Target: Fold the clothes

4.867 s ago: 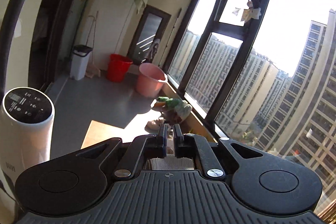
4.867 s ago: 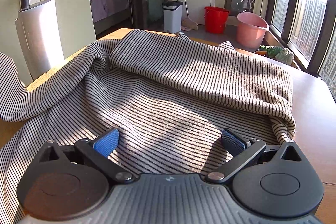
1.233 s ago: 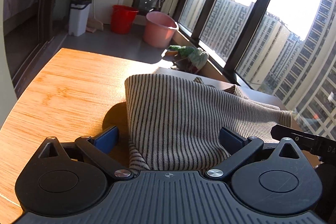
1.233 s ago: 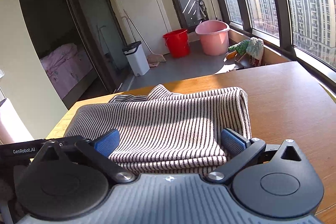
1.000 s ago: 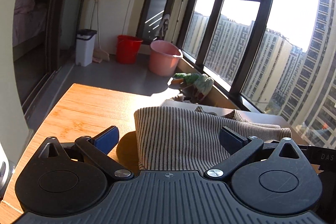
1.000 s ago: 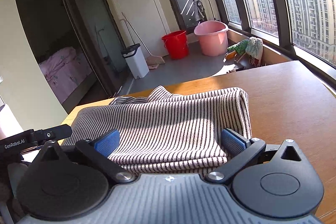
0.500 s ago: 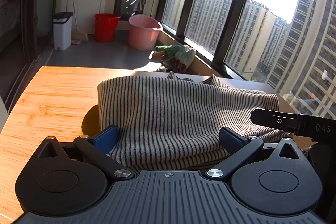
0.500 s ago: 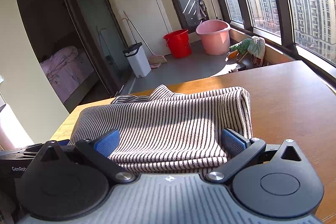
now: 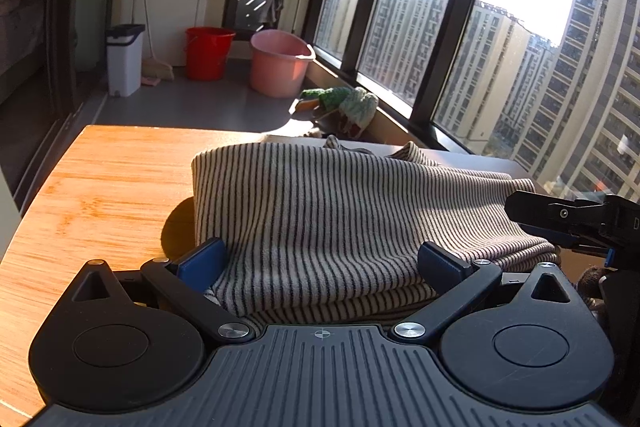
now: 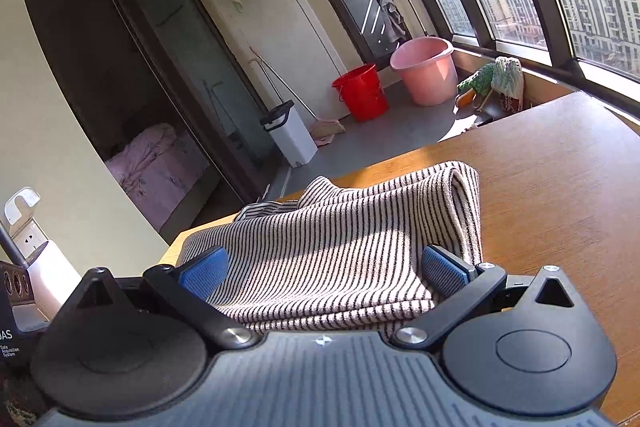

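Observation:
A black-and-cream striped garment [image 9: 320, 211] lies folded into a thick stack on the wooden table [image 9: 100, 187]. My left gripper [image 9: 320, 263] stands open, its blue pads either side of the stack's near left part. In the right wrist view the same striped garment [image 10: 340, 251] fills the gap of my right gripper [image 10: 324, 269], which is also open over the near edge. The right gripper's black fingers [image 9: 560, 215] show at the right edge of the left wrist view. Neither gripper pinches the cloth.
Past the table's far edge stand a red bucket [image 9: 208, 53], a pink basin [image 9: 280, 63] and a white bin [image 9: 124, 59]. Tall windows run along the right. A white appliance [image 10: 44, 279] stands at the table's left. Bare table [image 10: 560, 187] lies right of the garment.
About five seconds ago the left gripper was shut on cloth held up and the garment lay half spread. Now it lies folded, both grippers open. In the last half second the right gripper tilted.

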Available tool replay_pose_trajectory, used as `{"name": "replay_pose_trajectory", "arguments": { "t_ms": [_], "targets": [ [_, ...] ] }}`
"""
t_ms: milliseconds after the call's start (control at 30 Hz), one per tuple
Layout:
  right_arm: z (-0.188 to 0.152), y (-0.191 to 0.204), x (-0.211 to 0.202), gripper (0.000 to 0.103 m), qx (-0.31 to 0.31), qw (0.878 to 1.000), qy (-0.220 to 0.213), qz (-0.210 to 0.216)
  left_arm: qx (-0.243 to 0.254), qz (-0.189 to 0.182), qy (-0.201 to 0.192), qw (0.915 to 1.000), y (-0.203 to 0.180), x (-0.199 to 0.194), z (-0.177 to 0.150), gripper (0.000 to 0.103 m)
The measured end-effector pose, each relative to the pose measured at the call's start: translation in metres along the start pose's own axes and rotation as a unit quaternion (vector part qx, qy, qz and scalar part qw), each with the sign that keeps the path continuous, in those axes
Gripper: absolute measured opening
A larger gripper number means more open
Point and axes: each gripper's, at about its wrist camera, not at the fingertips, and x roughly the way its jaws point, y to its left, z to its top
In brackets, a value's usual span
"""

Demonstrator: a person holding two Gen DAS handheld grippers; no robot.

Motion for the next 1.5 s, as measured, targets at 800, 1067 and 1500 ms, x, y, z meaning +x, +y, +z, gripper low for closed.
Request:
{"name": "replay_pose_trajectory", "arguments": {
  "t_ms": [800,1067,1500],
  "targets": [
    [0.003,0.021,0.007,0.103,-0.066,0.997,0.038,-0.035,0.001,-0.005,0.004,1.0000,0.003,-0.001,0.001,0.103],
    [-0.002,0.028,0.001,0.103,-0.074,0.996,0.025,-0.047,0.002,-0.002,0.003,1.0000,0.004,0.000,0.001,0.103],
    [0.005,0.029,0.013,0.055,-0.060,0.991,0.021,-0.119,0.002,-0.005,0.004,1.0000,0.003,0.000,-0.001,0.103]
  ]
}}
